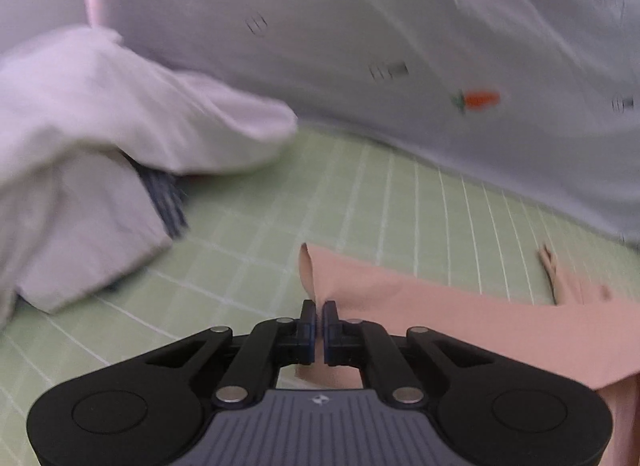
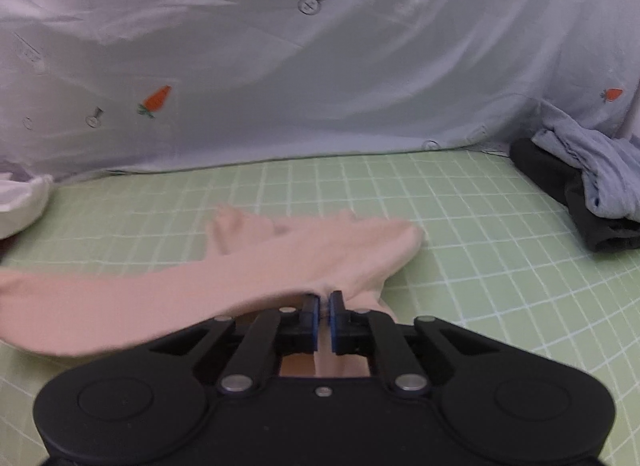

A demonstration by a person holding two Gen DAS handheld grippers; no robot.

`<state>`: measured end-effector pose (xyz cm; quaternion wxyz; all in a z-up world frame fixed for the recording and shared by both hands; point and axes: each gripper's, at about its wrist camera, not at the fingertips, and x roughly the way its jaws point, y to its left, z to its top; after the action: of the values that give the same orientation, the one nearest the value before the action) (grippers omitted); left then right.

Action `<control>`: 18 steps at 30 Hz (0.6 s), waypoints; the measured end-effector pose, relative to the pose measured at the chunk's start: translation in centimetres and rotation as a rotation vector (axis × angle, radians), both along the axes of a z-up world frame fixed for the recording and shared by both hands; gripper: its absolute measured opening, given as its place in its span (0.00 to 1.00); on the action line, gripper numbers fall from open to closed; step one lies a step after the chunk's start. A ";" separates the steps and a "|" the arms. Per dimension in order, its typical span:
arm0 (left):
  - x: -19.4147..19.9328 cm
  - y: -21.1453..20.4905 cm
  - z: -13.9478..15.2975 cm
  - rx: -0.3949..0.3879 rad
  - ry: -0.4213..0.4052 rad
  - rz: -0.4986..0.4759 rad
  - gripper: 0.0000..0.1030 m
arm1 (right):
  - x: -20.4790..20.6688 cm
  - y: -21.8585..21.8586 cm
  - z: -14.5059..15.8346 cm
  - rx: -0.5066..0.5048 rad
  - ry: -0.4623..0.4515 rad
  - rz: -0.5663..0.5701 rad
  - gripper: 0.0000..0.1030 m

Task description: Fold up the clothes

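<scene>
Both grippers are black linkages with silver pivot pins and blue finger pads; the left gripper point(image 1: 319, 308) has a ribbed grey base, the right gripper point(image 2: 324, 300) a plain black one.

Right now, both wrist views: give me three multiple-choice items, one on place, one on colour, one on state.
1. Where does the white cloth pile lie relative to the left gripper?
A. ahead to its left
B. ahead to its right
C. under it

2. What colour is the gridded mat?
A. blue
B. light green
C. grey

3. How do both grippers stand?
A. both wide open
B. only the left one shut
C. both shut on the pink garment

Answers: 1 A, the pile fills the left side of the left wrist view. 2 B, pale green with white lines. 3 C, pink fabric is pinched in the right gripper and the left.
</scene>
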<state>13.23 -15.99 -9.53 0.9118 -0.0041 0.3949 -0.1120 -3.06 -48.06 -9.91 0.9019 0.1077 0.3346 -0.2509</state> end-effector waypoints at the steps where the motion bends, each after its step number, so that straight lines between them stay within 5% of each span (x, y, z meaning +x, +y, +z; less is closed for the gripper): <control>1: 0.1 0.4 -0.2 0.005 0.008 0.010 0.04 | 0.1 0.3 -0.3 0.009 0.003 0.014 0.05; 5: 0.8 1.9 -2.9 0.010 0.108 0.043 0.04 | 1.0 0.5 -2.9 0.099 0.086 0.045 0.12; 9: 0.9 2.7 -4.8 0.014 0.170 0.052 0.04 | 0.4 0.2 -2.8 0.144 0.052 0.023 0.48; 18: 1.4 2.6 -5.5 0.002 0.183 0.069 0.05 | -0.2 -5.9 -1.6 0.182 -0.075 -0.082 0.52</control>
<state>14.64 -13.41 -15.02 0.8754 -0.0271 0.4761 -0.0791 -3.30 -53.95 -11.53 0.8893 0.2121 0.3175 -0.2518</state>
